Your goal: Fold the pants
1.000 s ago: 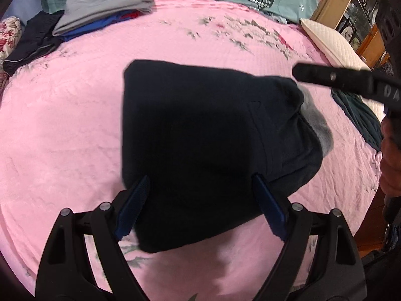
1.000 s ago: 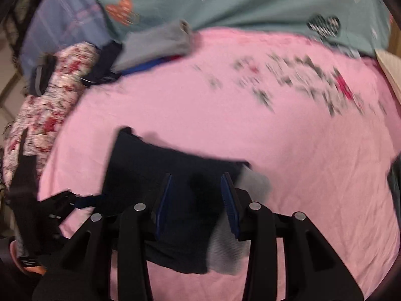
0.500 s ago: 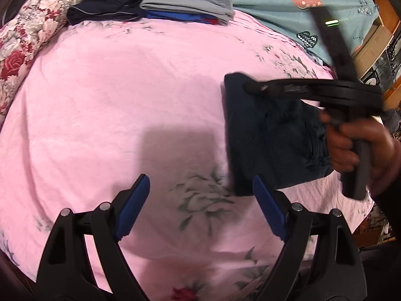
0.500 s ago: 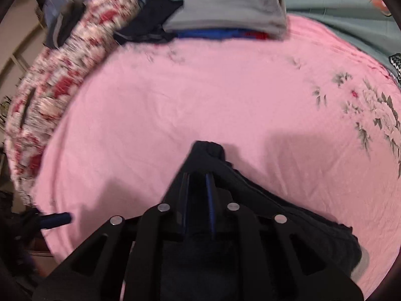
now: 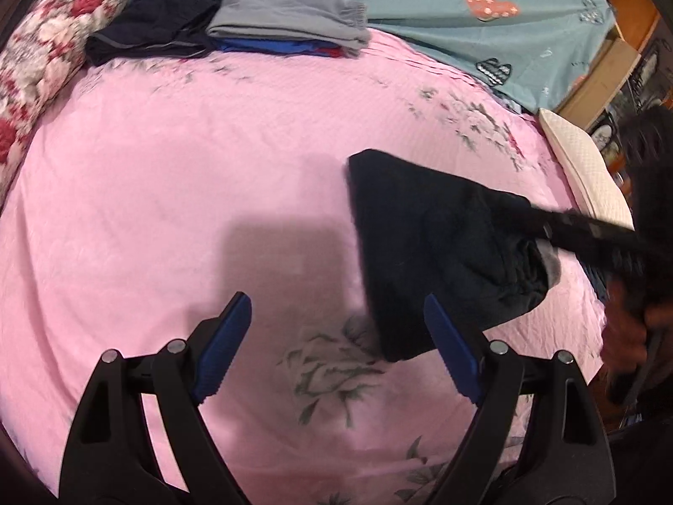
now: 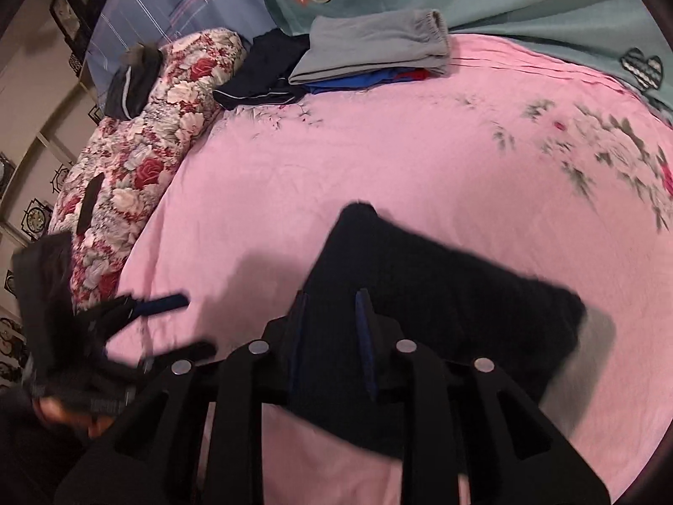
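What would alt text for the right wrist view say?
The right gripper is shut on folded dark pants over a pink bedspread. A stack of folded clothes sits far back; the left gripper shows at left.

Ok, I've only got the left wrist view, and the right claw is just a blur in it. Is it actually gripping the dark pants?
Observer: Yes. In the right wrist view the right claw is shut on the near edge of the folded pants.
Operator: Anything further left that I can't see?
Observer: A dark garment lies on top of the floral quilt.
Operator: Anything else on it?
Observer: A slim dark object, too small to identify.
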Tool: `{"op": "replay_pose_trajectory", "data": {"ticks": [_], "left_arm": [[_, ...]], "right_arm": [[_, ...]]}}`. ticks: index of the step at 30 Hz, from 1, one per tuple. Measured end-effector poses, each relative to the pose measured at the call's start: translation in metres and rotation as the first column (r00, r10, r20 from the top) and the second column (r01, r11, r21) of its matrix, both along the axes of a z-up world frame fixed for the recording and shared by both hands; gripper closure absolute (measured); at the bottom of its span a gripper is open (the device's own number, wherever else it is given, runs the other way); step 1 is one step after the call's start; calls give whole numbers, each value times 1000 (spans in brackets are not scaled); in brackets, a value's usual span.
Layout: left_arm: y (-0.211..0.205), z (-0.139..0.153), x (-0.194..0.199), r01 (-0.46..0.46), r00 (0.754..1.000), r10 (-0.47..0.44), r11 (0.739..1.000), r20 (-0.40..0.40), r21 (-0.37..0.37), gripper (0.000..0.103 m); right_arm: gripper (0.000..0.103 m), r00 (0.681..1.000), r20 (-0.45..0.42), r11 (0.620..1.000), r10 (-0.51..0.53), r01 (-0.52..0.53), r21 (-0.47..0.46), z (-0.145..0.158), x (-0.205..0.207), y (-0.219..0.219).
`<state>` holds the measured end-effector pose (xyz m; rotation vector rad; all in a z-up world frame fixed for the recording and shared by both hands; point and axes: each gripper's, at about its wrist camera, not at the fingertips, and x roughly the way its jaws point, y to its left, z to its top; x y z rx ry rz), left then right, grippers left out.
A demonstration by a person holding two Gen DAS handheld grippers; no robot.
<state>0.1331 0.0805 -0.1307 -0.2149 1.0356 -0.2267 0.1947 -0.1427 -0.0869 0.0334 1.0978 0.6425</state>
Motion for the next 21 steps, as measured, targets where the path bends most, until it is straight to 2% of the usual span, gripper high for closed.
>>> {"op": "replay_pose_trajectory", "data": {"ticks": [2, 4, 5, 6, 8, 10, 11, 13, 18, 20, 21], "left_arm": [[-14, 1, 4, 36, 999, -36, 999, 11, 3, 17], [-26, -1, 8, 59, 998, -59, 998, 7, 1, 17], [-35, -4, 11, 80, 997, -80, 997, -3, -3, 17], [-42, -7, 12, 96, 995, -96, 995, -13, 3, 17], [-53, -12, 15, 122, 992, -121, 992, -34, 23, 17], [-60, -10, 16, 130, 991, -129, 991, -30, 17, 17], [-64, -8, 15, 136, 990, -136, 991, -23, 13, 17], [-71, -9, 16, 155, 988, -155, 988, -26, 26, 17], [-84, -26, 16, 169, 982, -162, 983, -98, 69, 17], [-86, -28, 15, 169, 981, -161, 983, -109, 70, 17], [-87, -29, 14, 171, 980, -162, 983, -114, 74, 17]], "right_arm": [[79, 999, -11, 997, -46, 45, -56, -14, -19, -23], [79, 986, -78, 981, -147, 135, -138, -45, -25, -47], [79, 975, -127, 982, -183, 174, -75, -62, -30, -65], [79, 971, -132, 980, -201, 201, -10, -65, -33, -76], [76, 951, -187, 960, -245, 264, 89, -62, -35, -91], [75, 937, -223, 924, -269, 317, 216, -52, -36, -104], [74, 935, -216, 903, -281, 334, 270, -45, -37, -110], [72, 928, -182, 881, -326, 368, 298, -33, -34, -122], [72, 925, -108, 875, -364, 379, 299, -20, -5, -128], [71, 922, -88, 879, -378, 387, 278, -25, 6, -129], [70, 918, -95, 888, -386, 397, 233, -36, 14, -127]]}}
